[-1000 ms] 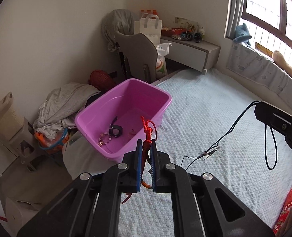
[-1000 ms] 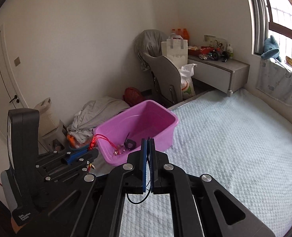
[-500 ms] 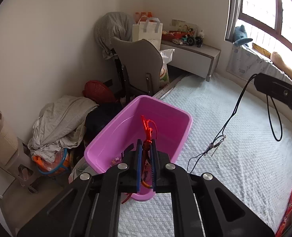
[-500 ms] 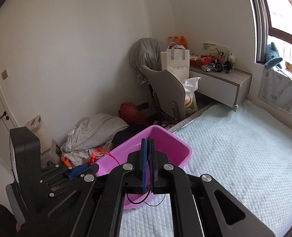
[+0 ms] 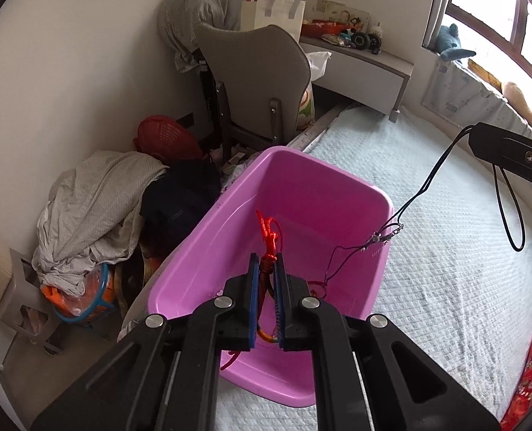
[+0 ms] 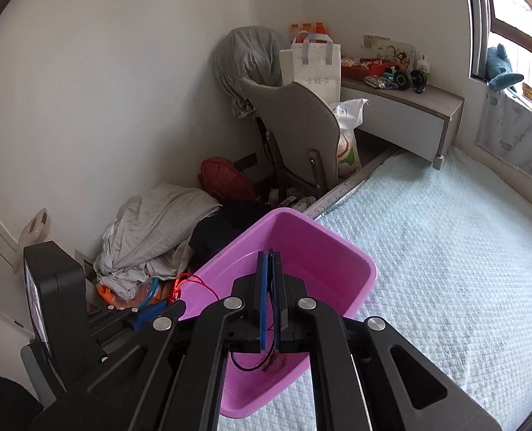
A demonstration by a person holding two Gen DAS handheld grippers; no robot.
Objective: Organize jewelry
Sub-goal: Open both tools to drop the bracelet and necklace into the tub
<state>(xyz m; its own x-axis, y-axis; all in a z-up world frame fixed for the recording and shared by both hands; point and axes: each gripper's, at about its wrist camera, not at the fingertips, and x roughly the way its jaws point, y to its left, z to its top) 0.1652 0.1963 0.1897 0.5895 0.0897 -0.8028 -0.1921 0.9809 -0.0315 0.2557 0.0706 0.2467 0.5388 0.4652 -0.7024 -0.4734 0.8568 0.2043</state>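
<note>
Left gripper clamped on a red cord, held above the pink tub interior. Right gripper clamped on a black cord, also over the tub, which sits on the bed.

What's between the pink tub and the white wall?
In the right wrist view, a heap of grey cloth and dark clothes lies between the pink tub and the wall.

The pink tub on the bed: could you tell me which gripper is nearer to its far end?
Hard to separate. The left gripper, shut on the red cord, and the right gripper, shut on the black cord, both hang above the pink tub, side by side.
</note>
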